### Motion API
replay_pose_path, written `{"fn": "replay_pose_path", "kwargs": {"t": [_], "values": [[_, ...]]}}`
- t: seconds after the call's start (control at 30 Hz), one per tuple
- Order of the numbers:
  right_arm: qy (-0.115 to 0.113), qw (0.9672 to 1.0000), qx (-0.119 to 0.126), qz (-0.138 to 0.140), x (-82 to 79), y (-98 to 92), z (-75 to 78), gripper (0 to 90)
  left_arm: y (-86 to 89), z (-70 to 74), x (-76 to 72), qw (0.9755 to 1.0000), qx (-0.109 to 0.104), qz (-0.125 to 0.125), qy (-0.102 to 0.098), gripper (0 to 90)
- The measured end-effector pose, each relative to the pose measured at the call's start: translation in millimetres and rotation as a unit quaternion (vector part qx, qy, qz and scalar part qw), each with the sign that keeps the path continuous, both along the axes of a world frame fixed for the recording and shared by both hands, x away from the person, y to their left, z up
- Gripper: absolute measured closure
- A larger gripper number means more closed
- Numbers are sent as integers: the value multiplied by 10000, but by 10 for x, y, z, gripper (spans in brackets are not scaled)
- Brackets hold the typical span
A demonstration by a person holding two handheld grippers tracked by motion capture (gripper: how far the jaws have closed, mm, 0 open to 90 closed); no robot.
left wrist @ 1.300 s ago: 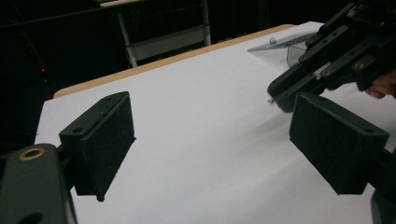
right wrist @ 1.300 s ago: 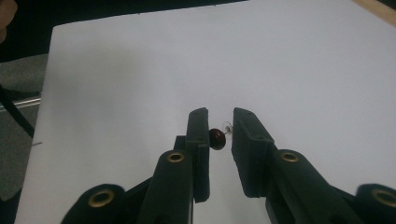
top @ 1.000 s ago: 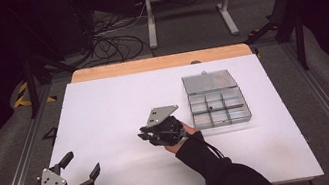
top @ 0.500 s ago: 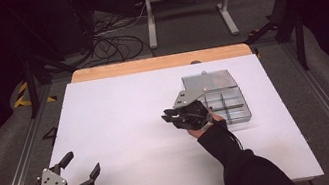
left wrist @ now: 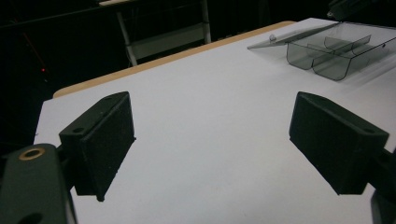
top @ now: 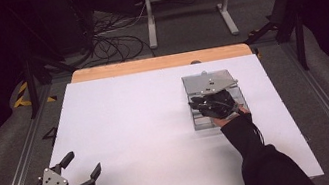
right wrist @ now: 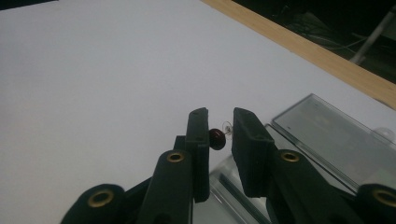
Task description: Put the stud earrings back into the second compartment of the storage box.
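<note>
The white table is carrying very little: a clear compartment box lying toward three o'clock from the table's middle, with its lid folded open flat on the far side. The big change is in the right gripper — a second ago it was hovering near the table's centre, half a second ago it was at the box's near-left corner, and now it is hanging right over the compartments. The left gripper is sitting where it was, down at the seven o'clock corner, its jaws spread wide apart with nothing between them but bare table.

In the right gripper view the jaws are drawn close together and are pinching a small dark red bead on a clear pin; the bead is resting against the left pad and the pin's clear disc is facing the right one. So the little earring-like piece is travelling with the claw, held just above the box's edge.

That likely means the carry is nearly done — the remaining work seems to be choosing a compartment, lowering, and letting go. Which compartment lies directly beneath cannot be told from these views.
</note>
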State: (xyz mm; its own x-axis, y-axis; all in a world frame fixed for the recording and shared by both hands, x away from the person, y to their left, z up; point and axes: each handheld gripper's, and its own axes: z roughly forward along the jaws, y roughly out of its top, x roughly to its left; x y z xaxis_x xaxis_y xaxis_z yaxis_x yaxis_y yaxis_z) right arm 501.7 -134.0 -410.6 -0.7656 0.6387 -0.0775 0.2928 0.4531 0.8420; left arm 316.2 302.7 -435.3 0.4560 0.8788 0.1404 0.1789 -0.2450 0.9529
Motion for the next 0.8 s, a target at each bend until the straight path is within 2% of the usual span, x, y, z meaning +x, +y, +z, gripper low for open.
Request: {"fn": "replay_pose_path", "kwargs": {"t": [0.2,0.37,0.8], "values": [[59,9993,-87,-352,83,-261,-68,770,5,1,1,10000,11,3,5,143],[171,9975,-135,-667,155,-450,-143,769,3,0,3,10000,15,3,6,143],[474,9925,-371,-1066,320,-629,-315,767,3,1,1,10000,7,3,5,143]]}}
